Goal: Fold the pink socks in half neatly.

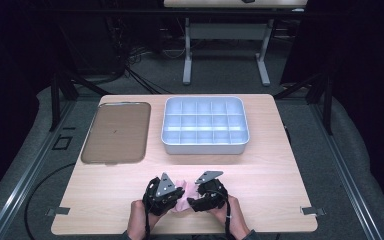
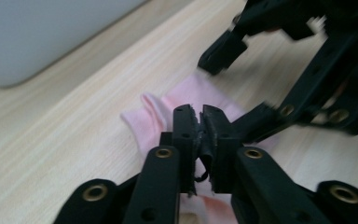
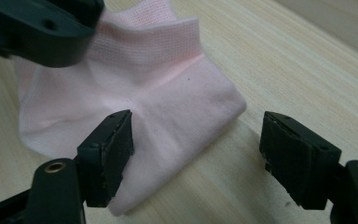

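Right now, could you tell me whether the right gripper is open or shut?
Open. In the right gripper view, the right gripper has its jaws wide apart, one resting over the pink sock, the other over bare table.

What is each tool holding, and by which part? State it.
The left tool is shut on the pink sock, pinching a fold of fabric near its edge. The right tool is open around the sock's folded end, holding nothing.

We see a wooden table point(image 1: 280, 150) | a flat brown tray point(image 1: 115, 132) at left | beside it a pale divided box point(image 1: 205, 125), seemingly holding nothing
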